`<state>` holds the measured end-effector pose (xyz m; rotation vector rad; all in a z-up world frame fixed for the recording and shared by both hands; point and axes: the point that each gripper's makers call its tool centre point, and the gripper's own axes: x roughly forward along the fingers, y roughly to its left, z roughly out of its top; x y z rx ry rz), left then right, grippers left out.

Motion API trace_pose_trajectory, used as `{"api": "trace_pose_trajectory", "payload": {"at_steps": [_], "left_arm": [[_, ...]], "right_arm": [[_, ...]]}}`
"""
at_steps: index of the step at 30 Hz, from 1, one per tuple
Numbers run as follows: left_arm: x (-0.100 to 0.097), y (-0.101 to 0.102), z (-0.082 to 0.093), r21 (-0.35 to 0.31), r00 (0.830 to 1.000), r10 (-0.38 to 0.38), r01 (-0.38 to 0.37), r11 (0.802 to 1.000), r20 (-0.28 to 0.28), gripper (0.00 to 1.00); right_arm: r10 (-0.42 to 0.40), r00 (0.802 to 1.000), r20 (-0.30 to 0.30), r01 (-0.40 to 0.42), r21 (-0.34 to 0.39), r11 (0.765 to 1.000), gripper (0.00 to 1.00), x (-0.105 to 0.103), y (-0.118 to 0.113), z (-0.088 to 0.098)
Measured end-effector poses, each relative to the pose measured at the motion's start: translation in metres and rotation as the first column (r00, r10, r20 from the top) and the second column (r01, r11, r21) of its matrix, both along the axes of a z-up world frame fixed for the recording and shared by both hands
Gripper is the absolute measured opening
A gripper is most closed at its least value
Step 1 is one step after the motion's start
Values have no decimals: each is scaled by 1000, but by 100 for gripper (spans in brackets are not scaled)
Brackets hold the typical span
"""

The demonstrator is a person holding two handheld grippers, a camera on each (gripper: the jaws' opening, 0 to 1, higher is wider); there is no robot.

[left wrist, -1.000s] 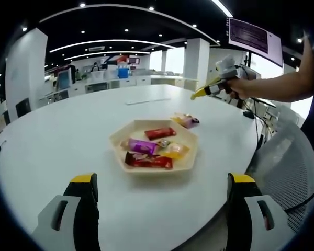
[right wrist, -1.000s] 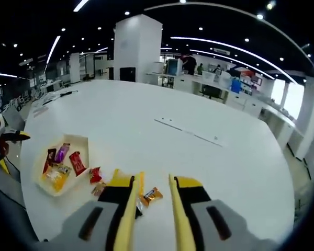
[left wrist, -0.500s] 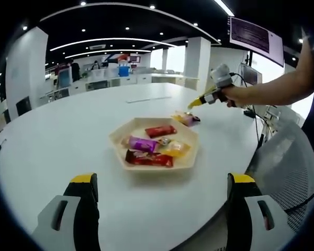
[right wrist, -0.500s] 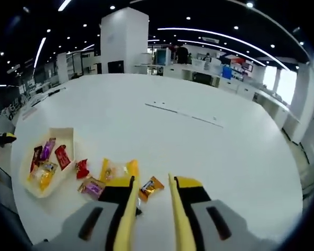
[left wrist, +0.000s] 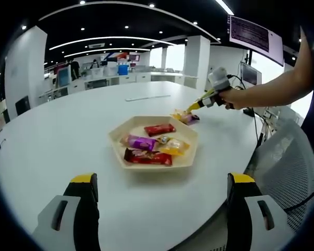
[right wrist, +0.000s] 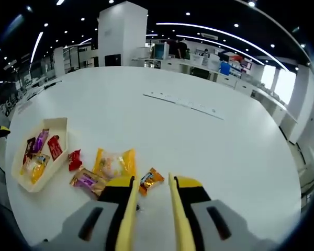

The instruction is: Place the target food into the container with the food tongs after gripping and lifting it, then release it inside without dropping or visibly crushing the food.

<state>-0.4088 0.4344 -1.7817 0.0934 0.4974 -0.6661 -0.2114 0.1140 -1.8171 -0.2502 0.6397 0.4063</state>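
Two grippers are out over a big round white table (left wrist: 52, 136). The left gripper (left wrist: 159, 209) hangs back near the table's edge with its jaws spread wide and nothing between them, pointed at a cream hexagonal tray (left wrist: 118, 137) that sits well ahead of it. In the tray lie a red bar (left wrist: 159, 129), a purple wrapper (left wrist: 139, 141), a yellow packet (left wrist: 174, 148) and a long dark red bar (left wrist: 147, 157). Beyond the tray, in the left gripper view, a person's bare arm (left wrist: 272, 89) reaches in from the right holding the right gripper (left wrist: 191, 109), its yellow tips down close to a small heap of loose snacks (left wrist: 186, 117) just past the tray's far corner. From the right gripper view, the right gripper (right wrist: 150, 180) has its yellow jaws a narrow gap apart, holding nothing. An orange packet (right wrist: 150, 179) lies on the table right at the tip of the left-hand jaw. Beside it are a larger yellow bag (right wrist: 114, 162), a purple-and-gold packet (right wrist: 87, 181) and a small red candy (right wrist: 75, 159), the candy nearest the tray (right wrist: 61, 125). A thin white strip (right wrist: 183, 103) lies well apart, toward the middle of the table.
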Motion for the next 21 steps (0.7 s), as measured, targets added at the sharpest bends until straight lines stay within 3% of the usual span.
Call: {"api": "trace_pose_trajectory", "payload": {"at_steps": [10, 17, 21], "left_arm": [[0, -1, 0, 1, 1000, -7, 7, 1000, 0, 100], [0, 0, 1, -1, 1000, -2, 2, 1000, 1, 100], [0, 0, 1, -2, 1000, 0, 0, 1000, 2, 100]], "right_arm": [[6, 1000, -7, -6, 9, 1000, 29, -2, -6, 6], [27, 999, -43, -26, 14, 1000, 29, -3, 4, -4], [49, 998, -49, -50, -22, 998, 28, -1, 5, -9]]}}
